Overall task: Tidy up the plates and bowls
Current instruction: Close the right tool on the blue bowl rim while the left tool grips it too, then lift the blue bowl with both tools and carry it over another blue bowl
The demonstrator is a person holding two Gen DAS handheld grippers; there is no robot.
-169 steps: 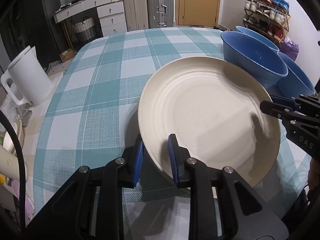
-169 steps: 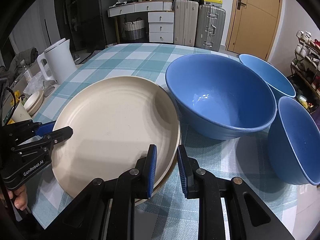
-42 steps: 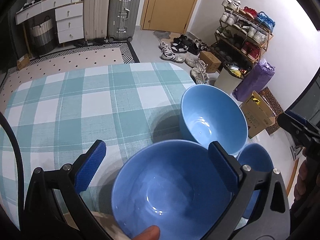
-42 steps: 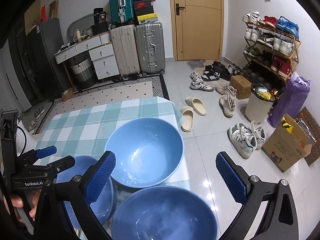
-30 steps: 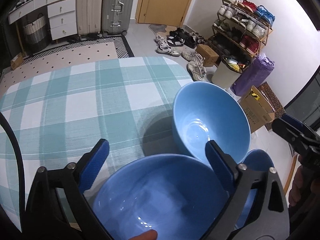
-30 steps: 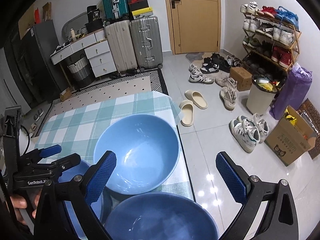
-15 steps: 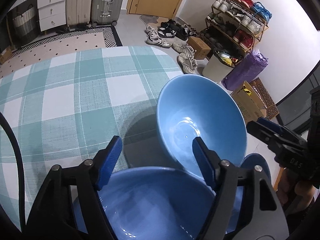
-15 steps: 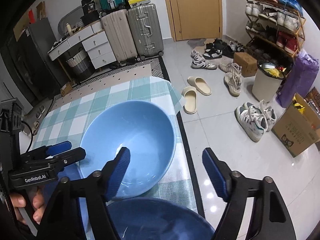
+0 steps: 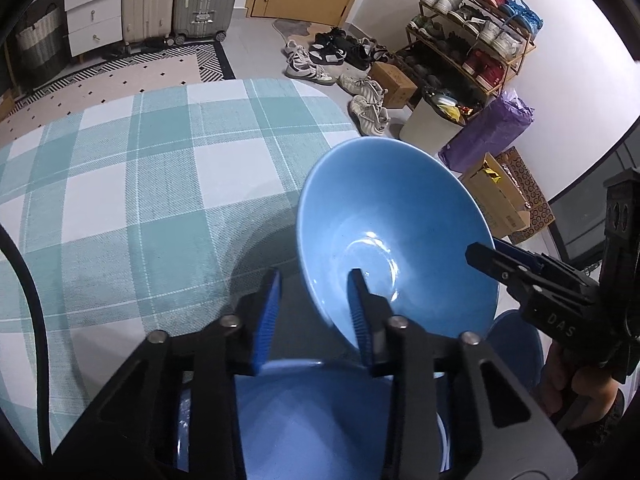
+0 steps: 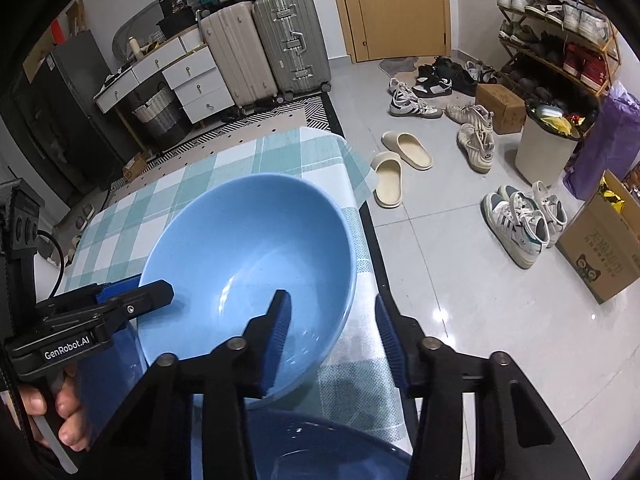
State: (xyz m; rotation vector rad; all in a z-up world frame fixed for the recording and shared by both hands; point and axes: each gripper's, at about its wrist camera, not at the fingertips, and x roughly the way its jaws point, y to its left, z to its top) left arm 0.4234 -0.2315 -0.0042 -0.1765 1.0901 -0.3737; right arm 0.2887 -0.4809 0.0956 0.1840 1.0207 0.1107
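Observation:
A blue bowl [image 9: 396, 236] stands on the checked tablecloth [image 9: 140, 184] near the table's far right corner; it also shows in the right wrist view [image 10: 248, 256]. My left gripper [image 9: 314, 312] straddles its near-left rim, jaws partly closed with a gap, one finger inside and one outside. My right gripper [image 10: 330, 330] straddles its right rim, also partly open. A second blue bowl [image 9: 312, 416] lies right below my left gripper. A third blue bowl [image 10: 320, 444] lies below my right gripper, and it also shows in the left wrist view [image 9: 516, 348].
The table edge [image 10: 360, 200] drops off just right of the bowl. On the floor beyond are slippers [image 10: 400, 160], shoes [image 10: 520, 216], a bin [image 10: 548, 148] and a cardboard box [image 10: 600, 240]. Suitcases [image 10: 264, 40] and a shoe rack [image 9: 472, 32] stand further away.
Both grippers left the cream plate, opened wide, moved forward over the blue bowls to the farthest one, and narrowed their jaws around its rim from opposite sides.

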